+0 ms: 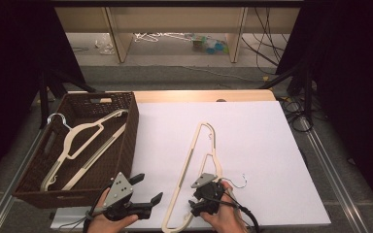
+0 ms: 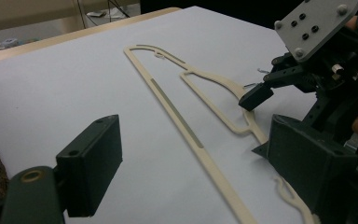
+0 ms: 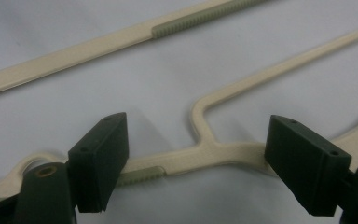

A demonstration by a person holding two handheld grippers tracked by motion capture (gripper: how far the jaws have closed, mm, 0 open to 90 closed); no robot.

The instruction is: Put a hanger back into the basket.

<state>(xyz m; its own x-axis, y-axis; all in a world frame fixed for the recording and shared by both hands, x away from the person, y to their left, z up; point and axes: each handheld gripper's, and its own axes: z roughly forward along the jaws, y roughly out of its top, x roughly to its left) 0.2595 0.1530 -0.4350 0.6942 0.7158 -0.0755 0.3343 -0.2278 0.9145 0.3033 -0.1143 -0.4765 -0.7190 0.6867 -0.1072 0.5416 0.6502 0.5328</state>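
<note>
Two hand-held grippers at work over a white table sheet (image 1: 252, 145). The right gripper (image 1: 205, 194), held in the person's right hand (image 1: 226, 216), hangs low over the neck of a cream plastic clothes hanger (image 1: 194, 160) that lies flat on the sheet; in the right gripper view its two black jaws stand spread wide, one on each side of the hanger's neck junction (image 3: 205, 151), with the pads (image 3: 100, 163) not pressing on the plastic, and nothing is pinched. The hanger's long bottom bar (image 3: 121, 39), with a ribbed grey strip set into it, runs beyond the jaws, well apart from them. In the high view the hanger's wire hook (image 1: 242, 180) lies just to the right of this gripper, while the far shoulder end (image 1: 205, 127) points away from the person. The left gripper (image 1: 148, 191), held in the left hand (image 1: 109, 224), sits beside the right one, to the left of the hanger and apart from it; its jaws are likewise spread and empty, and the left gripper view looks between them across the hanger (image 2: 186, 126) toward the right gripper (image 2: 256, 95). Farther left of the left gripper stands a dark brown wicker basket (image 1: 126, 141), holding a second cream hanger (image 1: 85, 141) with a metal hook.
</note>
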